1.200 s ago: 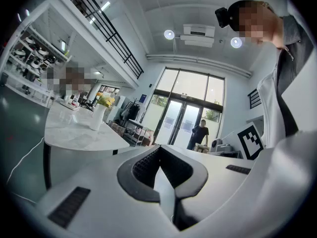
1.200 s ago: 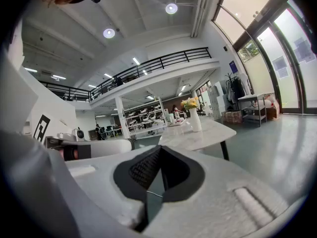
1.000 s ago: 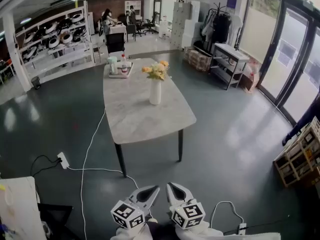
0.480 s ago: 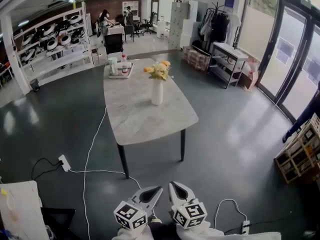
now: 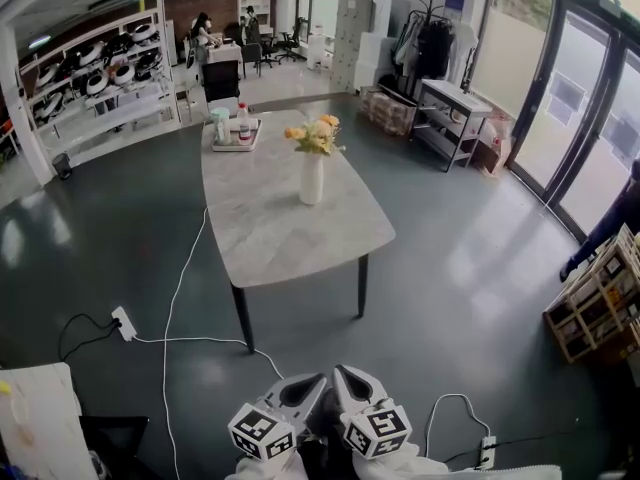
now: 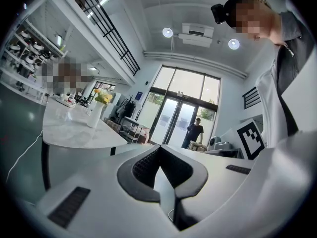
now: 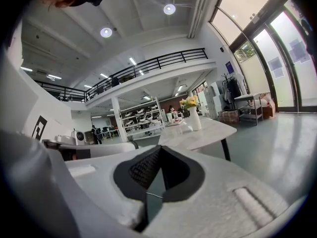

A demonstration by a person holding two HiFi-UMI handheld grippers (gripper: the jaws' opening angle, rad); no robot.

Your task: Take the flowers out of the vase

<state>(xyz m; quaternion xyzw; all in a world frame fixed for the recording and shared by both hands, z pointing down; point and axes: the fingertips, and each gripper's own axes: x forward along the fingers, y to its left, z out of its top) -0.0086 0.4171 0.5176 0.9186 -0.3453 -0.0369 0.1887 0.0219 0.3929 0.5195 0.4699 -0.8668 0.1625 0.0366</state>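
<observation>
A white vase [image 5: 312, 179] with yellow and orange flowers [image 5: 315, 136] stands upright in the middle of the grey marble table [image 5: 270, 233], far ahead of me. Both grippers sit at the bottom of the head view, well short of the table. My left gripper [image 5: 316, 380] and right gripper [image 5: 341, 372] are side by side, both shut and empty. In the left gripper view the shut gripper [image 6: 159, 148] has the vase [image 6: 94, 116] far off at left. From the right gripper [image 7: 159, 148], also shut, the vase [image 7: 195, 119] shows distant at centre right.
A tray with bottles [image 5: 232, 133] sits at the table's far end. A white cable [image 5: 172, 303] runs over the floor to a power strip [image 5: 122, 321]. Shelves [image 5: 95, 83] stand at left, a cart [image 5: 455, 118] and stacked crates [image 5: 595, 308] at right.
The two grippers have drawn slightly closer together at the bottom edge. The head view has shifted a little; the vase and flowers have not moved.
</observation>
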